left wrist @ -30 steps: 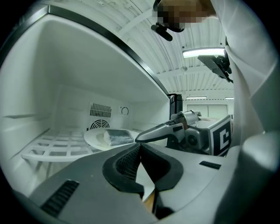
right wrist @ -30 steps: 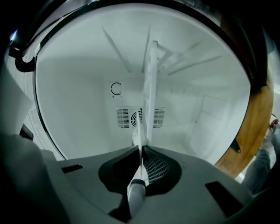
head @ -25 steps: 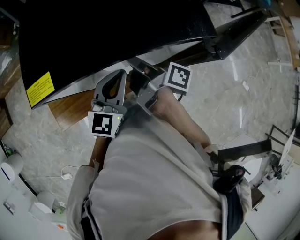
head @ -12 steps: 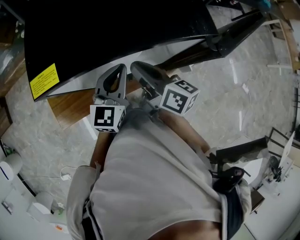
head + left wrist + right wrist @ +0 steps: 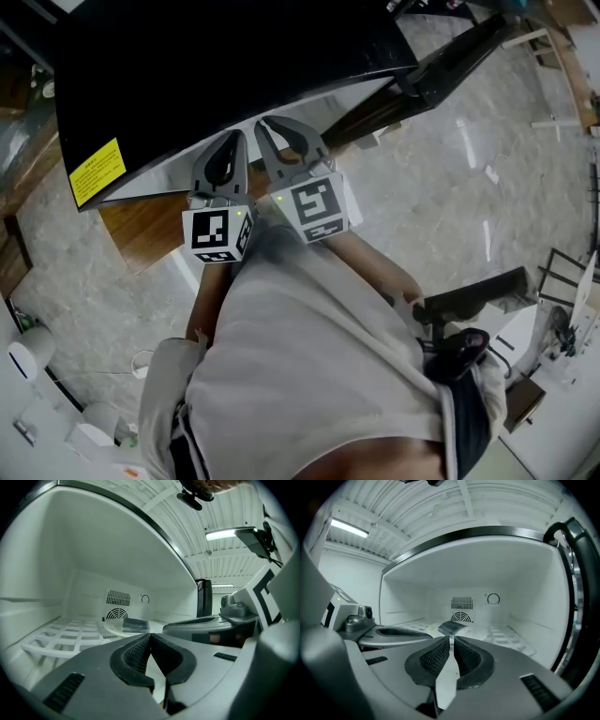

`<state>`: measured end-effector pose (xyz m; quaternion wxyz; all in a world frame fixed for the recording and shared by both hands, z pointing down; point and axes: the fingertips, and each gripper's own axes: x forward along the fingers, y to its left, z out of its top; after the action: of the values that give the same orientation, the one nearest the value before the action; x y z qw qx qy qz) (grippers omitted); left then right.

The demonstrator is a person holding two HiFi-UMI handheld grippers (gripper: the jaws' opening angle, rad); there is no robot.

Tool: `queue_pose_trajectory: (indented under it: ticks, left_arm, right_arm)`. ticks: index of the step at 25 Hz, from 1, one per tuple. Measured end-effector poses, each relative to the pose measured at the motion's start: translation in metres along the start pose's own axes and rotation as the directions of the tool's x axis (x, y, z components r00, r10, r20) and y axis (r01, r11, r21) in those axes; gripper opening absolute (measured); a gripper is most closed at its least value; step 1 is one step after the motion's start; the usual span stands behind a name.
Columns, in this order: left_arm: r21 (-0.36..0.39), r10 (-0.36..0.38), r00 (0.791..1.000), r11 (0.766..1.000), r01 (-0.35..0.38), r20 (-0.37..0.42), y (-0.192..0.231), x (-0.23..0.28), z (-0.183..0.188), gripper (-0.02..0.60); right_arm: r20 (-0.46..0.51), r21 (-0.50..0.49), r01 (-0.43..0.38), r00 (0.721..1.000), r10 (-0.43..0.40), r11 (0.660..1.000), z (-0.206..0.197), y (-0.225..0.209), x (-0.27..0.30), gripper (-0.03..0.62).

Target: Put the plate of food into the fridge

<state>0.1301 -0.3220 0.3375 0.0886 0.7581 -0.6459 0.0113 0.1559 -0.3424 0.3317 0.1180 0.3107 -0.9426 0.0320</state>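
Note:
A white plate (image 5: 114,627) with a dark block of food (image 5: 135,625) rests on the white wire shelf (image 5: 61,637) deep inside the open fridge (image 5: 234,66). In the right gripper view the plate (image 5: 476,631) and food (image 5: 451,627) lie just beyond the jaws. Both grippers point into the fridge mouth, side by side. My left gripper (image 5: 150,635) is shut and empty, short of the plate. My right gripper (image 5: 451,640) shows a narrow slit between its pads; its jaws have just been closing with nothing between them. From above, the left gripper (image 5: 234,139) and right gripper (image 5: 265,125) nearly touch.
The fridge's back wall carries a round fan grille (image 5: 461,617) and a dial (image 5: 493,598). Its dark door (image 5: 450,61) stands open to the right, with the black door seal (image 5: 581,597) close beside my right gripper. A wooden panel (image 5: 141,225) sits under the fridge's left corner.
The right gripper has rolled about a quarter turn, so its marker cube now faces up, and it has drawn in beside the left gripper. The left gripper has barely moved.

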Motion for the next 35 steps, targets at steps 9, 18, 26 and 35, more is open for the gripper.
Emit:
queue_pose_trajectory:
  ticks: [9, 18, 26, 35]
  left_arm:
    - [-0.034, 0.004, 1.0, 0.999, -0.004, 0.024, 0.004, 0.006, 0.007, 0.018]
    - [-0.071, 0.004, 1.0, 0.997, -0.003, 0.023, -0.012, -0.005, 0.004, 0.018]
    - [-0.08, 0.014, 1.0, 0.997, -0.015, -0.014, -0.023, -0.005, -0.003, 0.018]
    - [-0.024, 0.057, 0.998, 0.998, -0.058, -0.028, -0.016, -0.005, -0.005, 0.018]
  right_arm:
    - [-0.012, -0.062, -0.001, 1.0, 0.0, 0.998, 0.002, 0.003, 0.014, 0.043]
    - [0.027, -0.048, -0.021, 0.999, 0.022, 0.999, 0.006, 0.003, -0.016, 0.043]
    - [0.074, -0.049, -0.084, 0.993, 0.087, 0.995, 0.009, 0.019, -0.028, 0.02]
    - [0.059, -0.056, -0.102, 0.993, 0.105, 0.993, 0.007, 0.023, -0.024, 0.018]
